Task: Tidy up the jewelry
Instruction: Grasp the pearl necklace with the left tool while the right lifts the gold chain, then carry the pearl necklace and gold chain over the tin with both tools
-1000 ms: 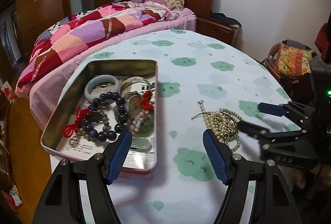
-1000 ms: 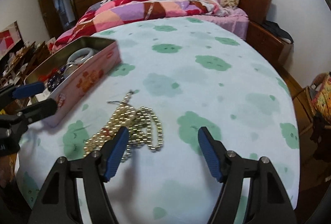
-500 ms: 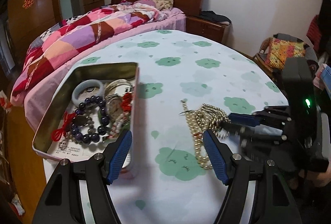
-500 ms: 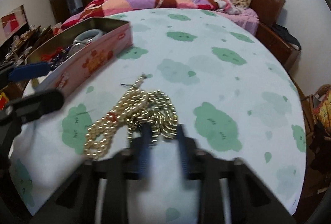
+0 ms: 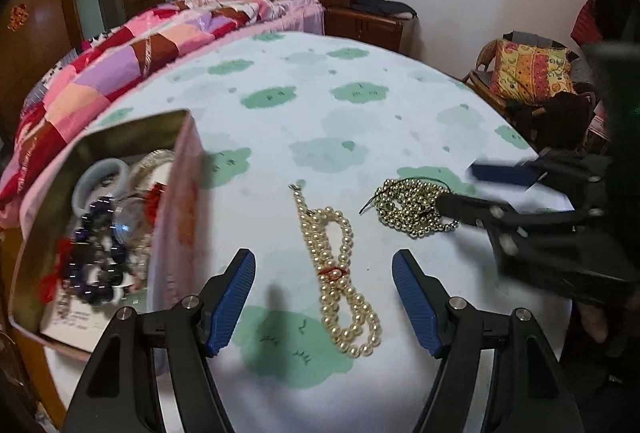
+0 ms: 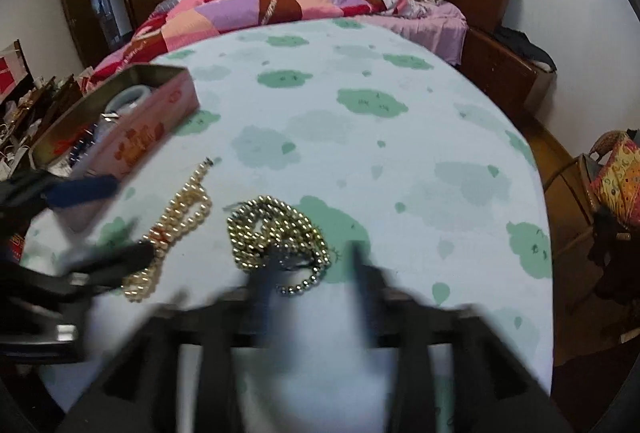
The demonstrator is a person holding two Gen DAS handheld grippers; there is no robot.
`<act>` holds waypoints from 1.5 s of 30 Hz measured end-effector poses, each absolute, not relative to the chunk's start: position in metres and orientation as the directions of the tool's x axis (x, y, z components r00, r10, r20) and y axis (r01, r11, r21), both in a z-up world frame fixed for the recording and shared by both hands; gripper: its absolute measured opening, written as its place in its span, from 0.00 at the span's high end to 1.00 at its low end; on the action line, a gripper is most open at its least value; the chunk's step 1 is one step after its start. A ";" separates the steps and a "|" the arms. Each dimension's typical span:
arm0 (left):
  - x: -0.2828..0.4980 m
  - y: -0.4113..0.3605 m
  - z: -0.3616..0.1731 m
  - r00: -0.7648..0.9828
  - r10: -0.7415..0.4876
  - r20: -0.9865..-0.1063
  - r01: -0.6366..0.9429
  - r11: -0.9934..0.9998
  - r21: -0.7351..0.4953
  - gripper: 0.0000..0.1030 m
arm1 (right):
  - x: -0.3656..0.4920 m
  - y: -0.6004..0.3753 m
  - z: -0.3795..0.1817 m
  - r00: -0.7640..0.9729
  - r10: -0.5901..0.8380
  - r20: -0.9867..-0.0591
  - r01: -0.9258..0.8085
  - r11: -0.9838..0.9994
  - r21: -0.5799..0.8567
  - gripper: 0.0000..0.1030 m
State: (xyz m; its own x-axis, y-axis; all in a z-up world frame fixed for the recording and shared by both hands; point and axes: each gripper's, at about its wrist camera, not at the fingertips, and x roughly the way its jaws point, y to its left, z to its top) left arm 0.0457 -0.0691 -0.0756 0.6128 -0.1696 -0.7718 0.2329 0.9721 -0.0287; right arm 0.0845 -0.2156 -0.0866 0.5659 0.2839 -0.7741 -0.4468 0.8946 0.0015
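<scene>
Cloud-print tablecloth [image 5: 360, 65]; quilted bed [image 5: 168, 41] behind.

The left gripper [image 5: 324, 297] points forward and slightly down, its two blue-padded fingers [image 5: 232, 299] spread wide apart with nothing between them. Its black arms fill the bottom of its own view.

The right gripper [image 6: 314, 273] reaches in from the right side, ahead of the left one. It is heavily blurred in its own view. From the left wrist view its fingers stand apart, one blue pad [image 5: 502, 173] raised, the other dark finger [image 5: 472, 207] low, its tip among gold beads.
</scene>
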 end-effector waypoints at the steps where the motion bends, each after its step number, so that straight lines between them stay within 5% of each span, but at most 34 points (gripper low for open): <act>1: 0.046 -0.071 -0.076 0.616 -0.161 -0.771 0.235 0.972 -0.015 0.34 | 0.082 -0.215 -0.082 0.582 0.294 -0.759 -0.452 0.892 -0.001 0.33; 3: 0.050 -0.073 -0.080 0.592 -0.183 -0.785 0.247 0.968 -0.039 0.52 | 0.081 -0.211 -0.081 0.591 0.285 -0.755 -0.454 0.891 -0.019 0.33; 11: 0.056 -0.078 -0.095 0.556 -0.171 -0.814 0.259 0.966 -0.026 0.55 | 0.095 -0.203 -0.103 0.570 0.269 -0.776 -0.453 0.891 -0.024 0.42; 13: 0.057 -0.077 -0.097 0.562 -0.170 -0.809 0.258 0.966 -0.024 0.63 | 0.098 -0.205 -0.103 0.569 0.290 -0.769 -0.454 0.891 0.000 0.42; 14: 0.056 -0.077 -0.096 0.567 -0.170 -0.806 0.264 0.964 -0.017 0.77 | 0.099 -0.205 -0.103 0.557 0.309 -0.771 -0.463 0.886 0.021 0.55; 15: 0.056 -0.077 -0.097 0.566 -0.180 -0.804 0.276 0.961 -0.021 0.82 | 0.099 -0.206 -0.103 0.537 0.339 -0.772 -0.480 0.876 0.051 0.79; 17: 0.055 -0.078 -0.096 0.565 -0.187 -0.804 0.285 0.958 -0.022 0.88 | 0.099 -0.207 -0.103 0.506 0.362 -0.783 -0.489 0.868 0.085 0.83; 33: 0.019 -0.065 -0.043 0.672 -0.237 -0.701 0.298 0.954 -0.037 0.88 | 0.075 -0.226 -0.054 0.601 0.383 -0.701 -0.453 0.886 0.097 0.86; 45: 0.008 -0.034 -0.002 0.758 -0.167 -0.630 0.214 0.977 -0.001 0.88 | 0.065 -0.201 -0.015 0.648 0.449 -0.615 -0.502 0.859 0.099 0.86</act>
